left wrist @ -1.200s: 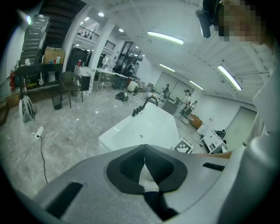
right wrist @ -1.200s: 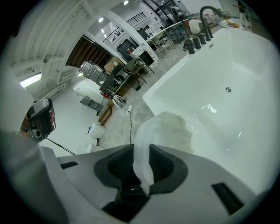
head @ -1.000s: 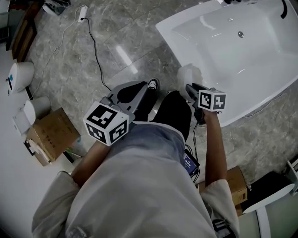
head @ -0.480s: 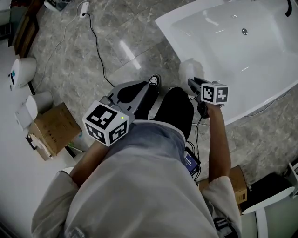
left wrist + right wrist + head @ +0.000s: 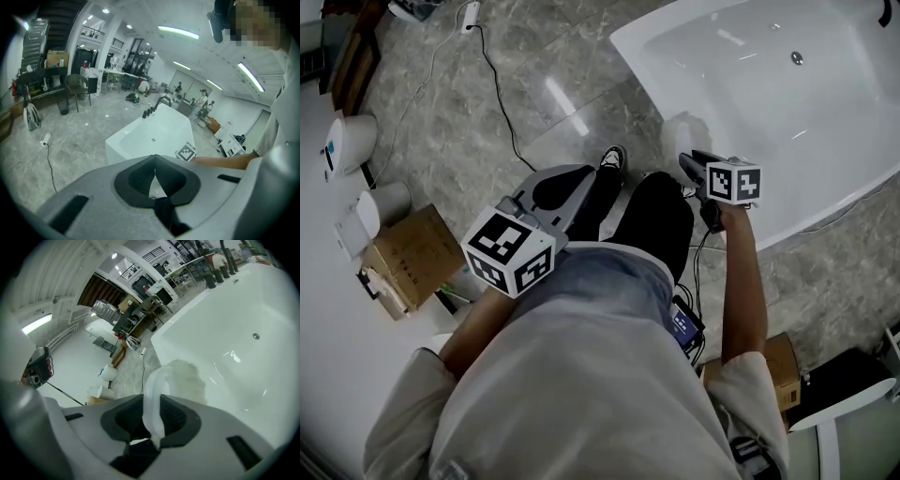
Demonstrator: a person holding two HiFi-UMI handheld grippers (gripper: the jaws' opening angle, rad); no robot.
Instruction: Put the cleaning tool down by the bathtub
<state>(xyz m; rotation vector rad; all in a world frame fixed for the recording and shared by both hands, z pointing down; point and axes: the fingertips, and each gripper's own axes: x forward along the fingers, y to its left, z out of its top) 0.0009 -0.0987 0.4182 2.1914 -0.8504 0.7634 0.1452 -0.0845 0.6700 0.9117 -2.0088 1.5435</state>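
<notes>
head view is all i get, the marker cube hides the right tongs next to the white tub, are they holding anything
observer: Yes. The right gripper view shows the right tongs shut on the pale curved handle of a white cleaning tool with a fluffy head.
operator: is it touching the tub
observer: Cannot tell. In that view the fluffy head sticks out past the tongs, with the corner of the white bathtub right behind it.
operator: and the left tongs
observer: The left gripper view shows the left tongs shut, tips together, with nothing between them.
</notes>
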